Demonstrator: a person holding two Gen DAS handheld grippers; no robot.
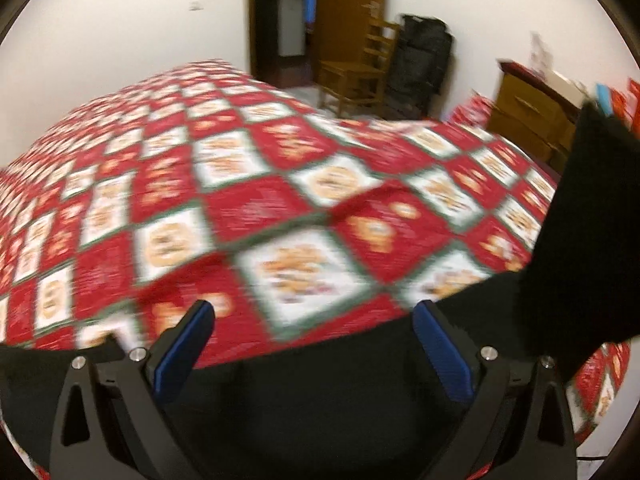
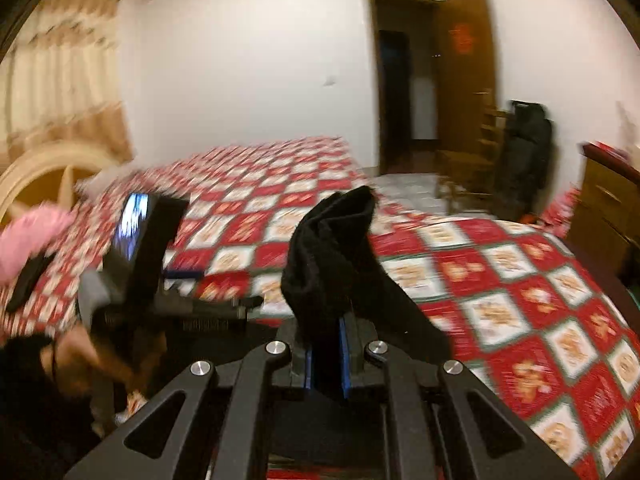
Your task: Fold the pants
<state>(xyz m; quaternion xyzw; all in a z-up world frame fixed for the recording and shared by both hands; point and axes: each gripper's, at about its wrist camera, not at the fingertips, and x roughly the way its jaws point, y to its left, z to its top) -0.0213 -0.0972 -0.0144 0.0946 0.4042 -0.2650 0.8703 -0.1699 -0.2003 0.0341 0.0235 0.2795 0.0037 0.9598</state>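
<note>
Black pants (image 1: 320, 400) lie on a red and white patterned quilt (image 1: 280, 208) that covers a bed. My left gripper (image 1: 314, 312) hangs open just above the pants' near edge, with only quilt showing between its blue pads. At the right of that view a part of the pants (image 1: 580, 220) is lifted off the bed. In the right wrist view my right gripper (image 2: 326, 332) is shut on a bunch of the black pants (image 2: 332, 248), which stands up above the pads and drapes to the right. A person's hand (image 2: 80, 356) holds the other gripper at the left.
A wooden chair (image 1: 352, 76), a black bag (image 1: 420, 64) and an open doorway (image 1: 280, 12) stand beyond the bed. A wooden dresser (image 1: 528, 116) is at the right. A pink item (image 2: 28, 240) and a curved headboard (image 2: 40, 168) are at the bed's left end.
</note>
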